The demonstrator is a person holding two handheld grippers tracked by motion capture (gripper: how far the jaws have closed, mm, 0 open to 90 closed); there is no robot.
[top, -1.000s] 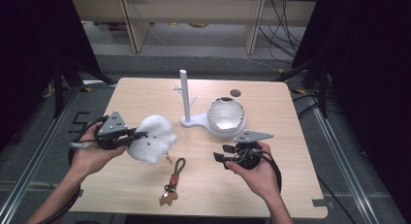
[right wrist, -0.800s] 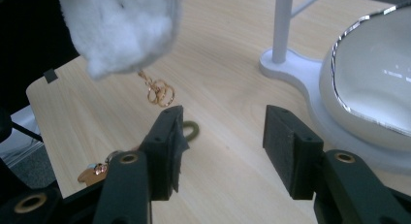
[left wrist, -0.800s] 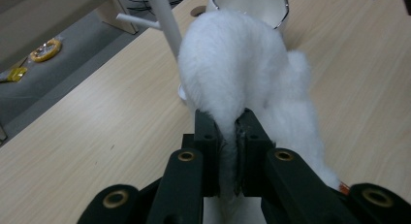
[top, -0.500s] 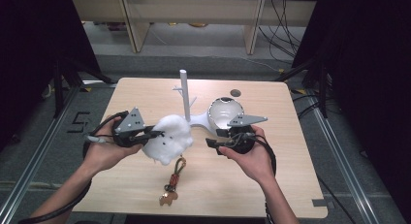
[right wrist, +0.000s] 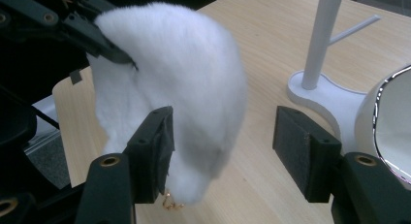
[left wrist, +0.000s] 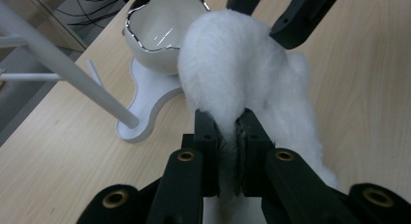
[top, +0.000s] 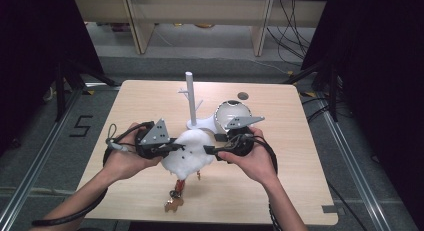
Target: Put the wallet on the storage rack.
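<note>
Hanging from the left gripper (top: 172, 147) – jaws clamped on it – the fluffy pompom (top: 192, 152) sat between the right gripper (top: 210, 151)'s jaws, which had just been opening; no handover or hanging yet.

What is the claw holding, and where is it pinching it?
The left claw pinches the white fluffy pompom at the near edge of its fur. The right claw has just been opening; the fluff hangs between its pads, ungripped.

The right gripper (right wrist: 220, 151) had just been opening, jaws wide around the white fluffy pompom (right wrist: 184, 83); the white stand (right wrist: 322, 40) rose just beyond, right.
</note>
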